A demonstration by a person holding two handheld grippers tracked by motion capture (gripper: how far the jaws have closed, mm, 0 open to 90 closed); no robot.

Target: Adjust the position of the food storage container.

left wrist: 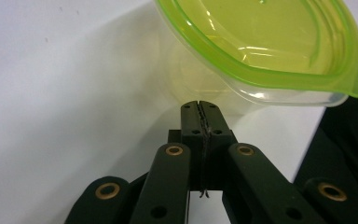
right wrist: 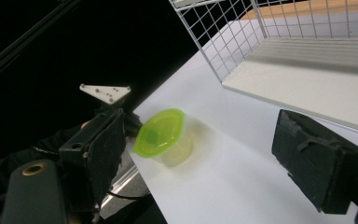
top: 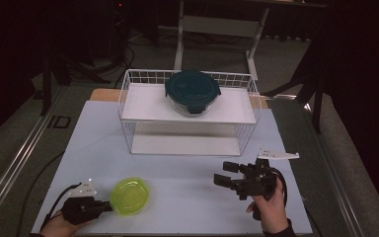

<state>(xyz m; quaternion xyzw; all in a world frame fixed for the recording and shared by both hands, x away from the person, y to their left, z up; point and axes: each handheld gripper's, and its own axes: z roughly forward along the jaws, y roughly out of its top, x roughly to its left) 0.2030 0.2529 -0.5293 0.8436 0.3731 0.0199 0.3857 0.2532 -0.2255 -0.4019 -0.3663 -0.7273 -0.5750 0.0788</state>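
Green-lidded container (left wrist: 265, 51) just beyond shut left gripper (left wrist: 200, 106) fingers (left wrist: 216, 119).

Floor: grey carpeted floor (top: 10, 143)
Furniture: white metal-legged table frame (top: 217, 24) behind
Light: dim, dark room edges

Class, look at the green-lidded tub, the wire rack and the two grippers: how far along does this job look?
Done: a dark-lidded glass bowl sits on the rack top shelf. In hand: the left gripper, jaws shut, sits right against the green-lidded tub near the table front edge without gripping it. The right gripper hovers open, holding nothing. Left: probably grasping the tub and shelving it.
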